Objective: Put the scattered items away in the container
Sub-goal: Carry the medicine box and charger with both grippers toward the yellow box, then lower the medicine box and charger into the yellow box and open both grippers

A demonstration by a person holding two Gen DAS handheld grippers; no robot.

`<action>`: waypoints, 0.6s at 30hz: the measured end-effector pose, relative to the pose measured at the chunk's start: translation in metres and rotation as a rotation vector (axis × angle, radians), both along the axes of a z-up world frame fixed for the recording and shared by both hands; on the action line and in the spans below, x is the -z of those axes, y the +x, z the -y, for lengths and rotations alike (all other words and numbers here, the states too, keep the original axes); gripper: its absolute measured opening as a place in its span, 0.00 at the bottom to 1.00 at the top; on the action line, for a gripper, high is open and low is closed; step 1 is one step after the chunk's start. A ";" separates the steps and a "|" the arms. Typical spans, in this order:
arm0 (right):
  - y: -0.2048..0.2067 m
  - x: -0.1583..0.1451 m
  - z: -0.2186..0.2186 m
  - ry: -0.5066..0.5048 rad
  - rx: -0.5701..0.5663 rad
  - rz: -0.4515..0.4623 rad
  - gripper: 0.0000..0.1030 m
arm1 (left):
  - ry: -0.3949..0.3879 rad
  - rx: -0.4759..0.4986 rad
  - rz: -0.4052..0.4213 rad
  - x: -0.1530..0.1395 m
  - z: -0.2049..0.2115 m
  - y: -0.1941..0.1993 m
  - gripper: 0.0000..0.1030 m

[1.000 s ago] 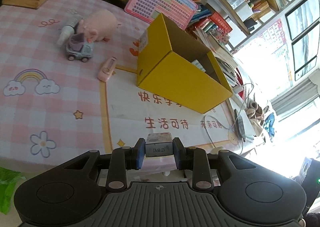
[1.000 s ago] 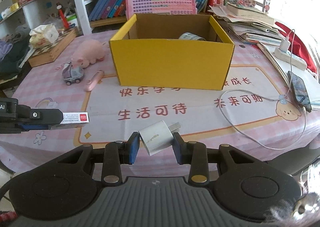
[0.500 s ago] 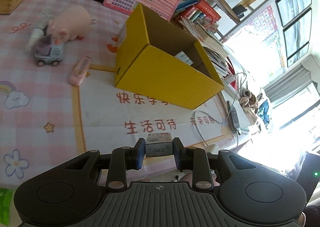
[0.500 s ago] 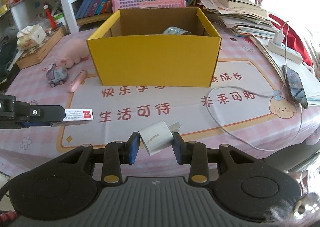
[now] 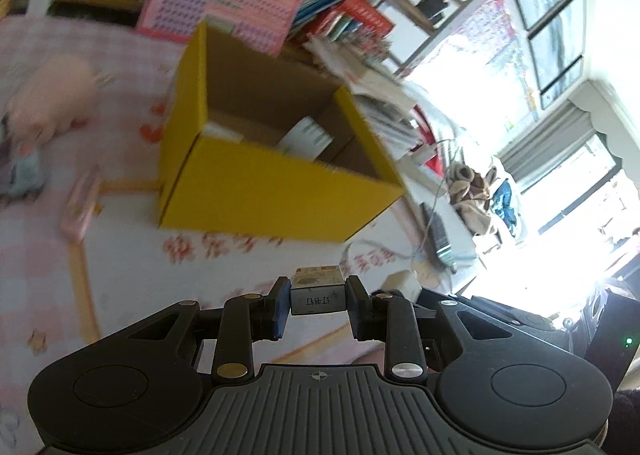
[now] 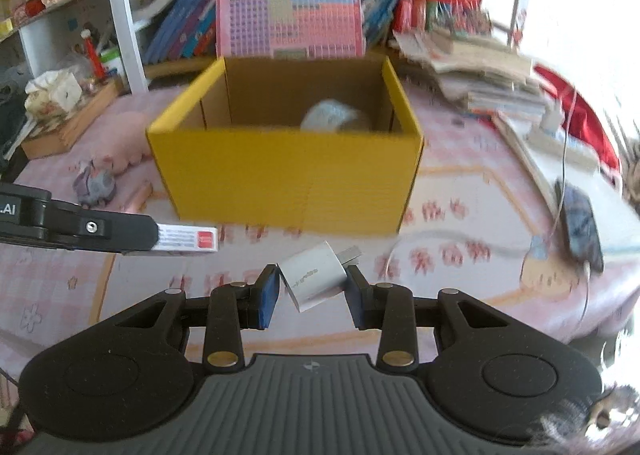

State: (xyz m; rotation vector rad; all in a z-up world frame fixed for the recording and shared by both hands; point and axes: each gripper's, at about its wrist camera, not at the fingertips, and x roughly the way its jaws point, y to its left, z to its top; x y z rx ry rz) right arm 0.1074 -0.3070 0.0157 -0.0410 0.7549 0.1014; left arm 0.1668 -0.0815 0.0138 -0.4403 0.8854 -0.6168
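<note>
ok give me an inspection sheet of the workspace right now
surface: pink checked tablecloth, printed mat.
job's things: yellow box open, tape roll inside; pig plush, toy car, pink case left of the box, on the cloth.
clutter: phone, paper stack.
tongs: left tongs shut on small carton; right tongs shut on charger plug.
cables: white cable to the phone.
surroundings: bookshelf, bright window.

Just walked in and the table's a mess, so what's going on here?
A person is tidying loose items into the yellow box, one tool in each hand. The left tool grips a small staples box; the right tool grips a white charger plug. Both are held above the table in front of the box, not yet over it. A pink pig toy, toy car and pink stapler lie left of the box.
</note>
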 end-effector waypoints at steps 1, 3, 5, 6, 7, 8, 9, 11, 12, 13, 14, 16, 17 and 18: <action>0.004 -0.004 0.000 -0.008 -0.014 0.018 0.32 | -0.003 0.005 0.014 -0.004 0.002 0.004 0.27; 0.012 -0.012 0.000 -0.024 -0.049 0.058 0.32 | -0.004 0.004 0.046 -0.012 0.007 0.012 0.27; 0.021 -0.020 -0.002 -0.041 -0.083 0.093 0.32 | 0.005 0.000 0.086 -0.020 0.011 0.020 0.27; 0.025 -0.023 -0.002 -0.048 -0.099 0.107 0.32 | 0.011 -0.005 0.105 -0.024 0.013 0.023 0.27; 0.030 -0.026 -0.003 -0.054 -0.113 0.117 0.32 | 0.017 -0.008 0.123 -0.028 0.014 0.027 0.27; 0.035 -0.028 -0.002 -0.058 -0.127 0.126 0.32 | 0.026 -0.015 0.139 -0.031 0.015 0.032 0.27; 0.041 -0.031 -0.001 -0.062 -0.141 0.135 0.32 | 0.037 -0.025 0.150 -0.034 0.017 0.036 0.27; 0.054 -0.036 0.001 -0.063 -0.158 0.145 0.32 | 0.057 -0.051 0.163 -0.038 0.018 0.046 0.27; 0.059 -0.038 0.002 -0.060 -0.164 0.148 0.32 | 0.065 -0.063 0.165 -0.039 0.018 0.050 0.27; 0.066 -0.040 0.004 -0.057 -0.169 0.151 0.32 | 0.073 -0.078 0.167 -0.040 0.018 0.054 0.27; 0.072 -0.041 0.007 -0.055 -0.174 0.154 0.32 | 0.083 -0.091 0.169 -0.041 0.019 0.059 0.27; 0.085 -0.044 0.012 -0.047 -0.186 0.154 0.32 | 0.100 -0.108 0.177 -0.040 0.021 0.067 0.27; 0.092 -0.045 0.013 -0.045 -0.196 0.149 0.32 | 0.112 -0.111 0.180 -0.038 0.023 0.072 0.27; 0.100 -0.045 0.015 -0.043 -0.211 0.138 0.32 | 0.139 -0.110 0.178 -0.035 0.026 0.077 0.27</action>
